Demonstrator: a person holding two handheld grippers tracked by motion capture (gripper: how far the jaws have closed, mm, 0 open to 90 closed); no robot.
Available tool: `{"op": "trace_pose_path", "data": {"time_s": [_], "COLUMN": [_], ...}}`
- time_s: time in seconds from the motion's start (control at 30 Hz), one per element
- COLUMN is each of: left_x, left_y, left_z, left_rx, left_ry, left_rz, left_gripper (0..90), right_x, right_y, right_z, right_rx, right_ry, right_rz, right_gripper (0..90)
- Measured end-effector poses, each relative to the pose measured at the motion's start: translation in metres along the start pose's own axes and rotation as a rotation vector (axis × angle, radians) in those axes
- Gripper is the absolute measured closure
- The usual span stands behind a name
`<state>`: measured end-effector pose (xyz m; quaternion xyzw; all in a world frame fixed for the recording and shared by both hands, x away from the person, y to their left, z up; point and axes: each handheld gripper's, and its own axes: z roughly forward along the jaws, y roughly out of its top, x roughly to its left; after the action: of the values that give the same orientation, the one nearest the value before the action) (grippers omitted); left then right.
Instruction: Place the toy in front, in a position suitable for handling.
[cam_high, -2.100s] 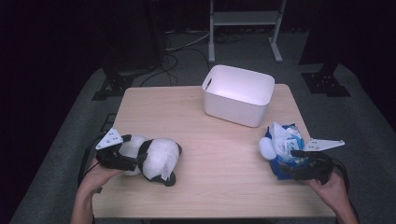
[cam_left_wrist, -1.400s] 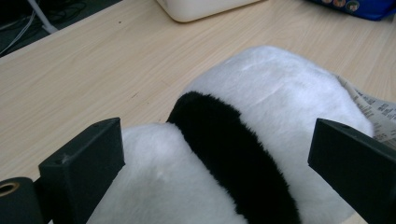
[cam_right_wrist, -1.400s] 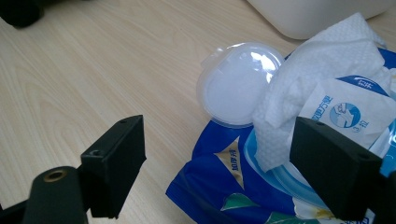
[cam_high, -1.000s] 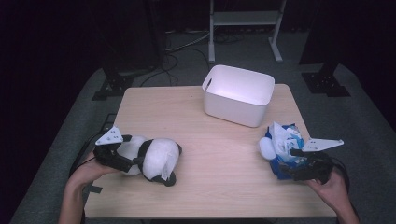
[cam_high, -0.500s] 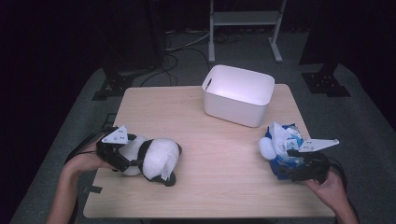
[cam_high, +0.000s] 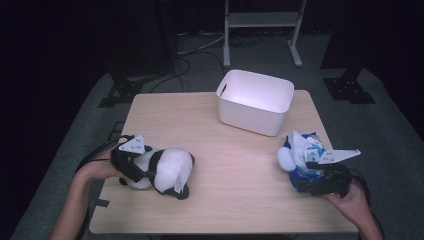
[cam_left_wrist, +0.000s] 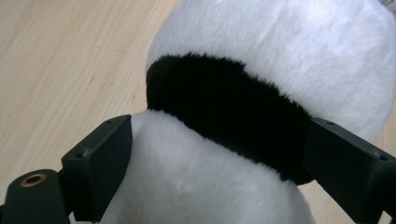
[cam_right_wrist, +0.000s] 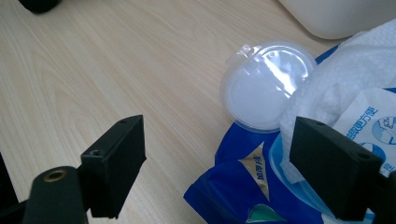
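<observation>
Two toys: a black-and-white plush panda (cam_high: 167, 170) lies near the left front edge of the pale wooden counter (cam_high: 235, 165); a blue wet-wipes pack (cam_high: 302, 157) lies at the right edge.
Left tongs (cam_high: 145, 172): jaws have just been closing, now pressing the panda's fur on both sides.
Right tongs (cam_high: 307, 182): jaws spread wide, one over the pack, gripping nothing.
White plastic bin (cam_high: 255, 102): at the far edge.
Open room: bare middle between panda and pack.
</observation>
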<state>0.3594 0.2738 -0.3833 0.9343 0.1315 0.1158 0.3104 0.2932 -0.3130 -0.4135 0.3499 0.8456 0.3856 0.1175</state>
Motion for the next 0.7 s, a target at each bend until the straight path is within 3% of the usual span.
{"op": "trace_pose_path", "data": {"time_s": [0.13, 0.3, 0.47, 0.57, 0.7], "left_x": [-0.008, -0.019, -0.018, -0.012, 0.0], "left_y": [0.005, 0.015, 0.019, 0.019, 0.017], "left_z": [0.003, 0.004, -0.003, -0.005, -0.004], "left_rx": [0.008, 0.068, 0.09, 0.103, 0.113], "left_ry": [0.049, 0.091, 0.076, 0.029, -0.033], "left_rz": [-0.073, -0.137, -0.066, 0.004, 0.043], "left_gripper": [10.3, 10.3, 10.3, 10.2, 9.9], "right_x": [0.0, 0.001, -0.001, 0.0, 0.001], "right_y": [0.0, 0.001, 0.0, 0.001, 0.001], "right_z": [0.001, 0.0, -0.001, 0.0, 0.0], "right_rx": [0.004, 0.006, 0.002, 0.005, 0.0], "right_ry": [0.0, 0.001, 0.006, 0.01, 0.019], "right_rz": [-0.001, -0.003, -0.004, -0.007, -0.013], "right_gripper": [17.0, 17.0, 17.0, 17.0, 17.0]}}
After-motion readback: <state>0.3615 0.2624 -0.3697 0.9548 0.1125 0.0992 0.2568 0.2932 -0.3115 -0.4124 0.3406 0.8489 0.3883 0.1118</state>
